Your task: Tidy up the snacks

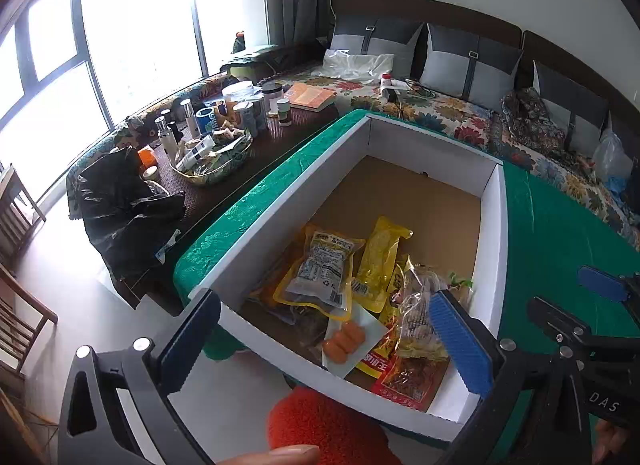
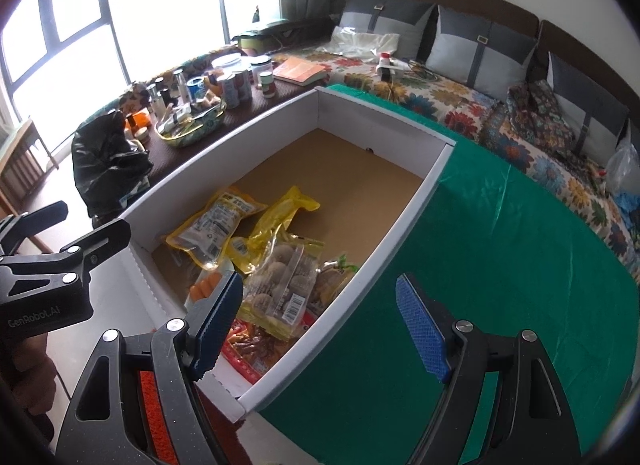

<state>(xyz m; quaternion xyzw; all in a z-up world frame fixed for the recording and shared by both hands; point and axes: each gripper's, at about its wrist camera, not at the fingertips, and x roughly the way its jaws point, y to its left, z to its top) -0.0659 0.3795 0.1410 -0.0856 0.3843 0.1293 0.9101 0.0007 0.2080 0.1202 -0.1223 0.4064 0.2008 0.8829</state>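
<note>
A white cardboard box (image 1: 288,201) (image 2: 404,205) with a brown floor stands on a green tablecloth (image 1: 560,233) (image 2: 500,265). Several snack packets lie in its near end: a yellow-edged clear pouch (image 1: 320,269) (image 2: 212,225), a yellow packet (image 1: 378,261) (image 2: 280,213), a bag of round biscuits (image 1: 418,313) (image 2: 280,285), small sausages (image 1: 344,341) (image 2: 204,287) and a red packet (image 1: 408,381) (image 2: 248,345). My left gripper (image 1: 324,345) is open and empty above the box's near end. My right gripper (image 2: 320,329) is open and empty over the box's right wall.
A dark side table (image 1: 248,169) (image 2: 224,125) left of the box holds bottles, jars, a basket (image 1: 212,157) and a black bag (image 1: 124,209). A floral sofa (image 1: 440,113) with grey cushions runs behind. A red stool (image 1: 320,425) sits below the box.
</note>
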